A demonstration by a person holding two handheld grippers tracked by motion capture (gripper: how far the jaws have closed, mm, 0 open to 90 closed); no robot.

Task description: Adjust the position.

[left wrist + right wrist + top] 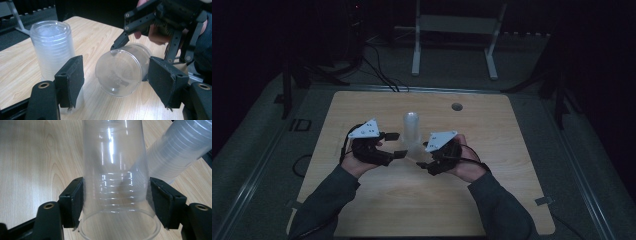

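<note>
- At the left of the high view, the left gripper (398, 144) sits over the middle of the wooden table (362, 200), its jaws spread wide and grasping nothing.
- In the left gripper view, the stack of clear cups (53, 47) stands upside down in the upper left of the frame, just behind the left jaw pad.
- In the same view, the single clear cup (121, 71) lies tilted at the centre of the frame, its base facing the camera, between the two spread jaws; whether either pad touches it, I cannot tell.
- At centre right of the high view, the right gripper (424, 160) is clenched on that single clear cup.
- In the right gripper view, both pads press the cup's ribbed wall near its rim, at the bottom centre; the stack slants across the upper right corner.
</note>
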